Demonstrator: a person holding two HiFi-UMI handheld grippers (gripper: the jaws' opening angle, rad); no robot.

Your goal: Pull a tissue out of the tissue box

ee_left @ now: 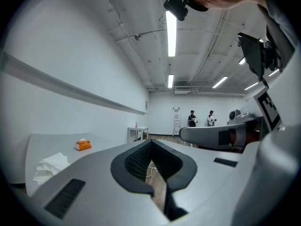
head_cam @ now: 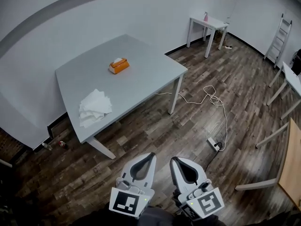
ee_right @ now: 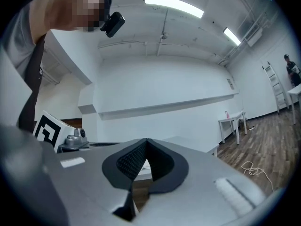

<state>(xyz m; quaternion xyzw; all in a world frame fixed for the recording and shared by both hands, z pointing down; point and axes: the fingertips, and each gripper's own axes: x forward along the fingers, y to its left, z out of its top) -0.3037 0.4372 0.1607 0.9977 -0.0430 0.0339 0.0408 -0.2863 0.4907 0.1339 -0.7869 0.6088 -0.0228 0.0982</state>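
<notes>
Still at the approach step: the small orange tissue box (head_cam: 119,65) sits on the grey square desk (head_cam: 141,51), well away from me. My left hand-held gripper (head_cam: 150,156) and right hand-held gripper (head_cam: 173,160) are both closed and empty. Next I'd get close, open one, and pinch the white tissue (head_cam: 118,60).

Orange tissue box (head_cam: 119,66) on grey table (head_cam: 155,65), white tissue (head_cam: 118,60) upright at its top

The worktop (head_cam: 141,74) stands well ahead of the left claw (head_cam: 149,157) and the right claw (head_cam: 175,160). On it, the tissue box (head_cam: 119,65) sits farther from the claws than the tissue pile (head_cam: 95,106), which lies ahead-left.
</notes>
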